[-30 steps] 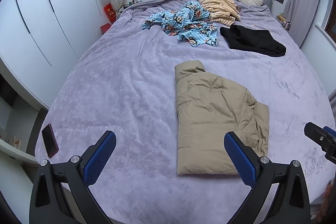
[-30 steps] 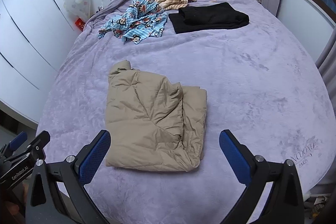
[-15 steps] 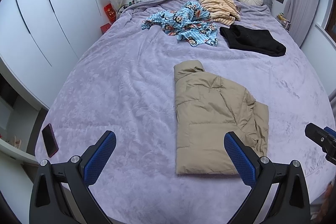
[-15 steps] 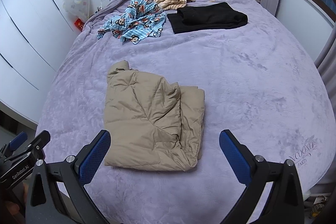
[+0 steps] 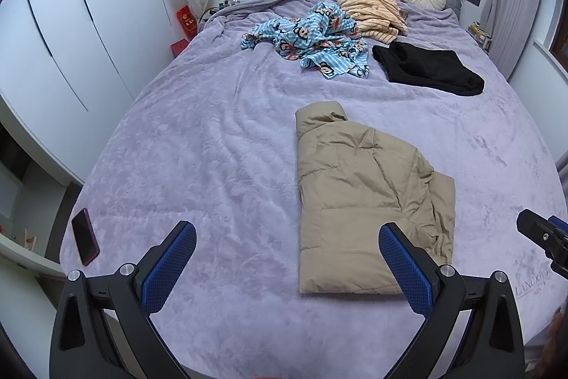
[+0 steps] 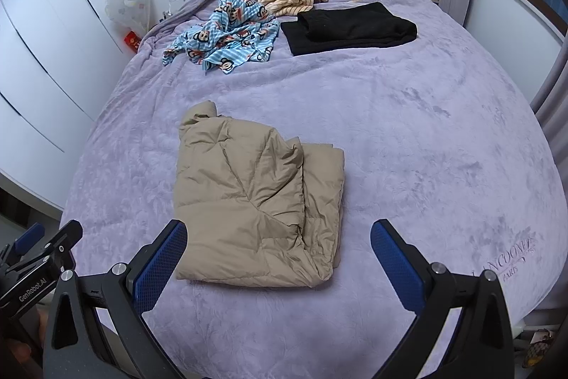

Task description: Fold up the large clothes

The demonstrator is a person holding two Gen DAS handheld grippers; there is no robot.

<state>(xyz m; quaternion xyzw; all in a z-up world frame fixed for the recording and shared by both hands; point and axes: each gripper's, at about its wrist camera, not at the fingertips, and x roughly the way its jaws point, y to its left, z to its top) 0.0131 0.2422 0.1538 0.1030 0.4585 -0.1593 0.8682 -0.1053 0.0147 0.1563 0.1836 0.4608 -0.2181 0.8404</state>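
Left wrist view: left gripper (image 5: 285, 253) and right gripper (image 6: 278, 251) hang wide apart, empty, over the bed's (image 5: 198, 144) foot edge, where the jacket (image 5: 365, 201) lies folded lengthwise, likely awaiting another fold.

The left gripper (image 5: 287, 261) is held low at the near edge of the scene, pointing forward and slightly down. Its jaws stand wide apart and hold nothing; the blue pads (image 5: 404, 269) face each other across the gap, and the black finger arms spread out in a V. The right gripper (image 6: 278, 258) sits just to its right at about the same height, pointing the same way, its jaws equally wide and empty. Each gripper shows at the edge of the other's view: the right one at the far right of the left view, the left one at the near left of the right view. The two are side by side, apart, not touching.
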